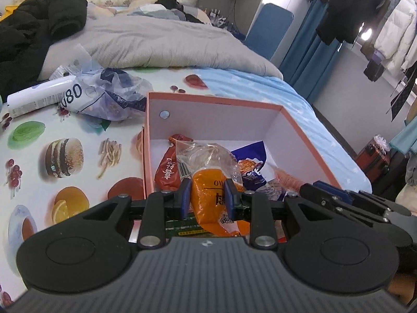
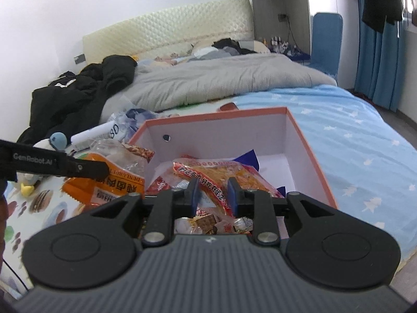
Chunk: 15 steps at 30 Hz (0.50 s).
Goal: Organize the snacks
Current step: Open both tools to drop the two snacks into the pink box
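The bed (image 2: 351, 140) carries everything here, and its soft top is the first hazard: the box (image 1: 307, 130) sits on a printed sheet (image 1: 39, 156) over bedding, so a downward push from either hand could tip or slide it. The box stands open, with snack packets already heaped in its near end and bare floor left toward the far wall; anything let go at the near rim may slide back out over the low wall. The left tool (image 1: 207, 198) has its jaws part-way closed on an orange packet (image 1: 208, 190), pads pressing both sides of the lower half, while the clear crinkled top of the bag leans over the box interior. That grip is low on a slippery film bag, so the packet could swing or slip free before it clears the wall. The right tool (image 2: 213, 198) is likewise narrowly set around a red-and-orange packet (image 2: 216, 174), above the pile in the box, though whether its pads truly pinch or only flank the packet I cannot tell. The two tools work close together at the same corner, and their linkages could knock one another. Beside the box, a loose plastic bag (image 1: 114, 96) and a white tube (image 1: 41, 96) could be dragged along by a careless sweep.
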Motion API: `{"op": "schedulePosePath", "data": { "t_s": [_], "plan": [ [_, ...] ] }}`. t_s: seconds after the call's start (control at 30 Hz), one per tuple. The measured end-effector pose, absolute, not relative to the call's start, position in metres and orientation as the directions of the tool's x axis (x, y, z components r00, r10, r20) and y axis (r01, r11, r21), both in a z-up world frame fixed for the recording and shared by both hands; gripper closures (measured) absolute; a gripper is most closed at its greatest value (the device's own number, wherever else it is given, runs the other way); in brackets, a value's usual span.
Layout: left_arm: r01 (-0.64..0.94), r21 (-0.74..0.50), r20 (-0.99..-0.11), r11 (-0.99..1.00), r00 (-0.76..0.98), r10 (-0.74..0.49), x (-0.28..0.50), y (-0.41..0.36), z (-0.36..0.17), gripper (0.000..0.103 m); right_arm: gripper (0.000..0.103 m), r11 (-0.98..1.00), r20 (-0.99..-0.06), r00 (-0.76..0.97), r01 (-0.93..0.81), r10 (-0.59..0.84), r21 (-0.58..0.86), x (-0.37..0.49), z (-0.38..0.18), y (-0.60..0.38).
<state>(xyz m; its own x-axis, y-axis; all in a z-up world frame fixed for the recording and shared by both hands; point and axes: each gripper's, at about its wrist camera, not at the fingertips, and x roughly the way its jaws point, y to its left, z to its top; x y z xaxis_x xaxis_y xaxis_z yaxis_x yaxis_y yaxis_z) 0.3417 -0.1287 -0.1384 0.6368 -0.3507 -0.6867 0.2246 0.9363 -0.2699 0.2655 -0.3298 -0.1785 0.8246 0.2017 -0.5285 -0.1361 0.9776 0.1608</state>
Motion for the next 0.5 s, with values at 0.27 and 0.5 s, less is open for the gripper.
{"op": "schedulePosePath", "data": {
  "t_s": [0.27, 0.5],
  "plan": [
    [0.22, -0.217, -0.677, 0.951, 0.668, -0.309, 0.338, -0.129, -0.123, 0.034, 0.042, 0.978, -0.528, 0.829, -0.108, 0.187, 0.176, 0.27, -0.175, -0.336],
    [0.234, -0.22, -0.623, 0.947, 0.714, -0.321, 0.302, -0.122, -0.087, 0.034, 0.042, 0.977, -0.497, 0.848, -0.104, 0.184, 0.184, 0.247, -0.155, -0.338]
  ]
}}
